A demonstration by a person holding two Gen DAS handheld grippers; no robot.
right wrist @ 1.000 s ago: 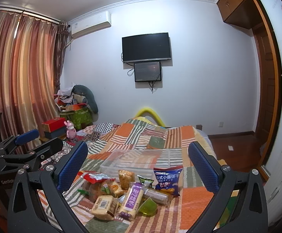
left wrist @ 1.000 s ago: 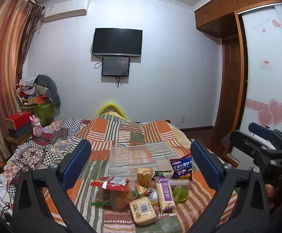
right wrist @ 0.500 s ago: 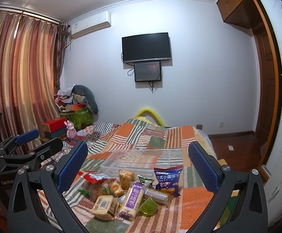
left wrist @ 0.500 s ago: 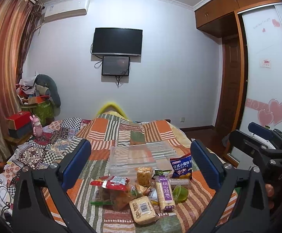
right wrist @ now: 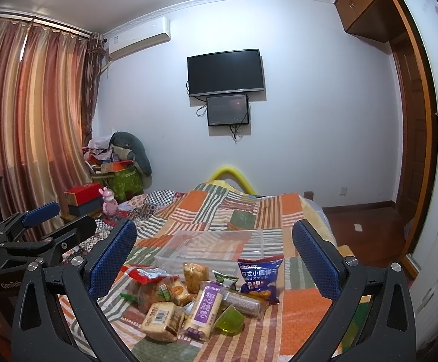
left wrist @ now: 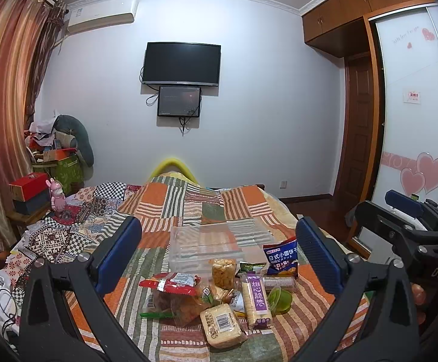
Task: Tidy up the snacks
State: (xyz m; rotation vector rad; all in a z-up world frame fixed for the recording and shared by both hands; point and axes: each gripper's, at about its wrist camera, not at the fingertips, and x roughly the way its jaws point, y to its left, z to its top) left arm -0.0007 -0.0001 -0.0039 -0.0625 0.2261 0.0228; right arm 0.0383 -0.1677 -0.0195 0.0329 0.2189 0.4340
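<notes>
Sorting not begun: snack packets (left wrist: 219,292) lie heaped on the bed (left wrist: 297,322) at its near edge, clear plastic bin (left wrist: 206,247) behind them empty, left gripper (left wrist: 219,259) and right gripper (right wrist: 214,259) both spread apart, holding nothing.

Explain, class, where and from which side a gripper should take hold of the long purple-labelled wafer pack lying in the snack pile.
Probably grip the purple wafer pack across its narrow width near the middle, coming from above. It lies flat and long on the quilt, with the green jelly cup and barcode cake pack close alongside, so the near end is freest.
</notes>
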